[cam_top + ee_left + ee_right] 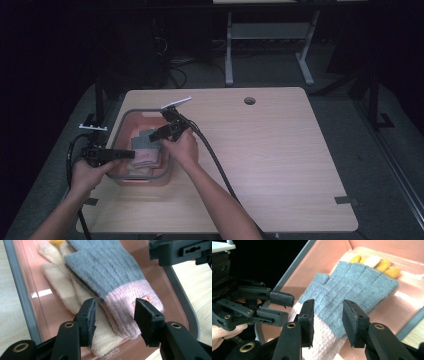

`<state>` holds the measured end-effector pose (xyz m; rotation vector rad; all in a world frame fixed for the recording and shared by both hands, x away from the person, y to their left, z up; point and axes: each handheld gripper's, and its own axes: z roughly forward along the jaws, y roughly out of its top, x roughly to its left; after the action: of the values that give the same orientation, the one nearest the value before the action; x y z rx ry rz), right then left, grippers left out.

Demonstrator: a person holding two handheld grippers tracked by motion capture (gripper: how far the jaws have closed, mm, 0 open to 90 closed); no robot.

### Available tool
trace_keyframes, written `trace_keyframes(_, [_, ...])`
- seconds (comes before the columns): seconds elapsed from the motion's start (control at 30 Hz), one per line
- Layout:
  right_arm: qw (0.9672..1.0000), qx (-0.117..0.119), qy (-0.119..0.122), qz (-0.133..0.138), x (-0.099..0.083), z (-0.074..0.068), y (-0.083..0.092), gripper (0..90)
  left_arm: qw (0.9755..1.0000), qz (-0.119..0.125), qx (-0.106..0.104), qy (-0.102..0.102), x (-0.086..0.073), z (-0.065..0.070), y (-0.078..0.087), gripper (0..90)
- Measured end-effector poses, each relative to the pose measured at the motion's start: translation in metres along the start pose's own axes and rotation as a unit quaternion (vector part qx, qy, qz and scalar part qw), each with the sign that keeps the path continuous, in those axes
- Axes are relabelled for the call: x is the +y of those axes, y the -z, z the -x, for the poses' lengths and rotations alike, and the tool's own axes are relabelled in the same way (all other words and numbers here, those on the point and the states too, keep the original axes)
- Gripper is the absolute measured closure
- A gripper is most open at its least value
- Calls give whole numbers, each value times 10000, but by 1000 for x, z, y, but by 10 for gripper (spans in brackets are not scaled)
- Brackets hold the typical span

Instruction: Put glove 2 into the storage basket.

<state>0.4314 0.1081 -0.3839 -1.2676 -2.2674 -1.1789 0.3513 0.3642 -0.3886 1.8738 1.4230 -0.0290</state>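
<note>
Between and just beyond the fingers (88, 315) lie two knitted gloves, one grey glove with a pink cuff (110, 272) atop one cream glove with yellow fingertips (62, 290), inside one pink plastic tub with a grey rim (22, 295) on one wooden surface (270, 145).

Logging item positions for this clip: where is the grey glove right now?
The grey glove lies in the pink bin at the table's left side, on top of a cream glove, with both open tools poised over its pink cuff.

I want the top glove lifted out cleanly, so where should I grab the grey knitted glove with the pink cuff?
Probably at the pink cuff of the grey knitted glove, coming from above at the cuff end: it overhangs the cream glove below, and the left gripper already straddles it, open.
</note>
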Motion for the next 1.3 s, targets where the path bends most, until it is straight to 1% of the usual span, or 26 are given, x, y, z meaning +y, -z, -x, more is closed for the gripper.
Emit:
trace_keyframes(0.03, [10000,16,42,23,0,1,2,613,10000,-16,-13,-39,1,0,1,517])
trace_keyframes(0.07, [10000,27,8,23,0,0,3,613,10000,32,-29,-10,1,1,1,517])
trace_keyframes(0.13, [10000,49,1,73,-1,1,7,613,10000,73,-47,-18,3,2,3,517])
trace_keyframes(0.17, [9999,110,-28,124,-2,2,9,611,9999,86,-63,-39,4,3,4,517])
trace_keyframes(0.2, [9998,134,-67,150,-2,3,11,609,9999,129,-78,-12,5,4,5,517])
trace_keyframes(0.27, [9998,124,-27,152,-3,4,16,606,9998,190,-112,-8,7,6,8,517])
trace_keyframes(0.3, [9997,142,-34,196,-4,5,19,603,9997,227,-120,-20,8,7,9,517])
trace_keyframes(0.4, [9994,198,-35,286,-4,6,27,592,9992,341,-165,-84,11,12,13,514])
trace_keyframes(0.53, [9991,240,-26,357,-5,7,39,575,9985,428,-244,-234,18,20,16,506])
trace_keyframes(0.7, [9985,268,-43,466,-7,12,54,560,9975,490,-381,-330,24,32,15,491])
trace_keyframes(0.77, [9983,277,-58,508,-8,14,60,553,9967,519,-500,-360,27,37,14,486])
trace_keyframes(0.83, [9979,277,-99,576,-10,17,68,549,9963,551,-531,-394,28,42,12,481])
trace_keyframes(0.87, [9977,284,-112,605,-11,19,71,546,9961,533,-552,-447,29,44,11,479])
trace_keyframes(1.0, [9971,271,-163,697,-15,24,84,540,9952,534,-616,-535,31,54,7,466])
trace_keyframes(1.1, [9965,248,-204,772,-17,29,93,538,9948,536,-656,-573,32,60,5,459])
trace_keyframes(1.27, [9961,222,-258,815,-21,32,105,532,9939,488,-712,-687,34,71,-1,444])
trace_keyframes(1.3, [9959,218,-253,839,-22,33,107,531,9938,483,-730,-683,34,73,-2,442])
